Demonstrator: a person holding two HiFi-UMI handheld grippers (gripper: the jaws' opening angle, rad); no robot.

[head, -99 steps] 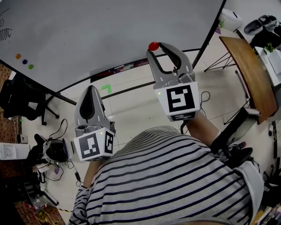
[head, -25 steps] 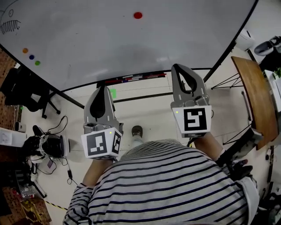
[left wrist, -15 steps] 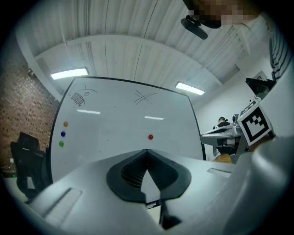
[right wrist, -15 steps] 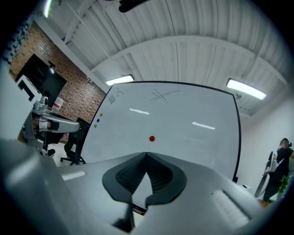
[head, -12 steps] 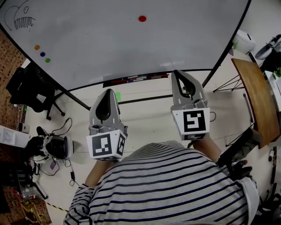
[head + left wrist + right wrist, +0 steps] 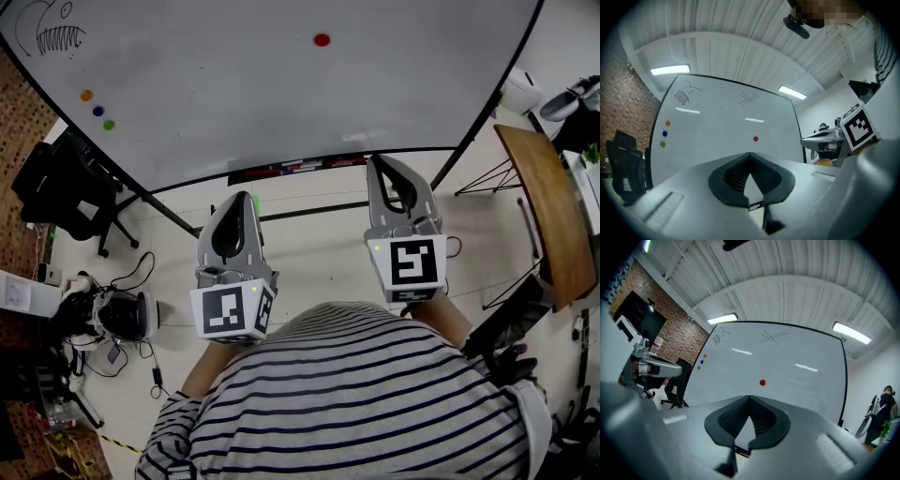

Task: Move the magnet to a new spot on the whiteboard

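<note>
A small red magnet (image 6: pixel 322 40) sticks on the white whiteboard (image 6: pixel 234 84), in its upper middle, with nothing touching it. My left gripper (image 6: pixel 238 199) and right gripper (image 6: pixel 383 162) hang side by side well below the board's lower edge, over the floor. Both are shut with nothing between the jaws. In the left gripper view the red magnet (image 6: pixel 755 138) shows just above the shut left gripper (image 6: pixel 750 154). In the right gripper view the red magnet (image 6: pixel 762 382) sits above the shut right gripper (image 6: pixel 749 397).
Orange (image 6: pixel 86 95), blue (image 6: pixel 97 111) and green (image 6: pixel 109 125) magnets sit at the board's left, under a fish sketch (image 6: pixel 52 37). A marker tray (image 6: pixel 291 169) runs along the bottom edge. A black chair (image 6: pixel 56 197) stands left, a wooden table (image 6: pixel 539 197) right, cables and gear (image 6: pixel 112 314) on the floor.
Four seconds ago the right gripper held the red magnet; now the magnet is on the board and both grippers are drawn back. In the last second they have barely moved.
</note>
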